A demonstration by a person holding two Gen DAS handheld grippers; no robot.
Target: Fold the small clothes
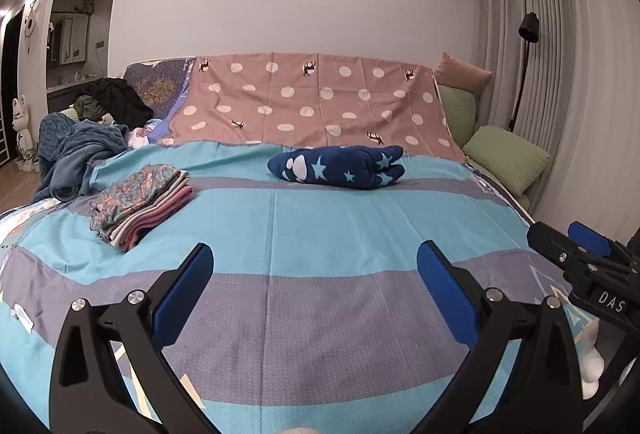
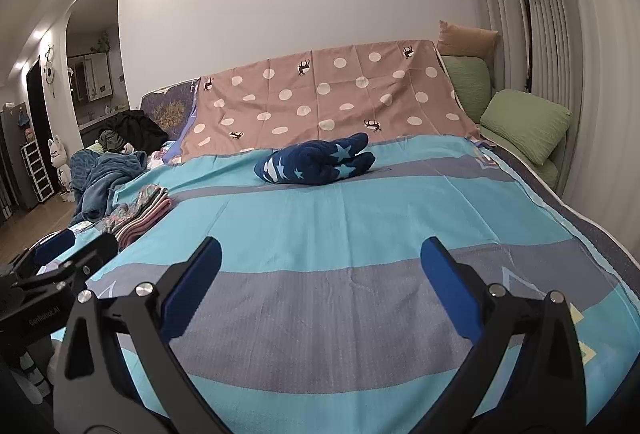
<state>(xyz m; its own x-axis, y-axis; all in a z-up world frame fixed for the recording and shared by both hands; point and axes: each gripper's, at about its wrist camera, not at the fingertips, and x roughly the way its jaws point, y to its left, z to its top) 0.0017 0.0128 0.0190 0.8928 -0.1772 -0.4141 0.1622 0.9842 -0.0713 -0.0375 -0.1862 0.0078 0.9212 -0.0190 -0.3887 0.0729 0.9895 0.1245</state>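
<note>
From the left wrist camera, the left gripper (image 1: 314, 266) hangs over the striped blue bed cover (image 1: 320, 234) with its two blue fingers (image 1: 188, 286) spread wide apart — nothing is between them. A dark blue starry cloth (image 1: 338, 166) lies bunched up far ahead, near the pink dotted sheet (image 1: 312, 102). A folded pile of clothes (image 1: 140, 202) sits off to the left. The right gripper (image 1: 568, 244) pokes in at the right edge; I cannot tell from here if it is open.

From the right wrist camera, the right gripper (image 2: 320, 262) is wide open too and holds nothing. The starry cloth (image 2: 320, 162) lies straight ahead, well apart from it. The folded pile (image 2: 140, 214) is at the left, just past the left gripper (image 2: 76, 254).
</note>
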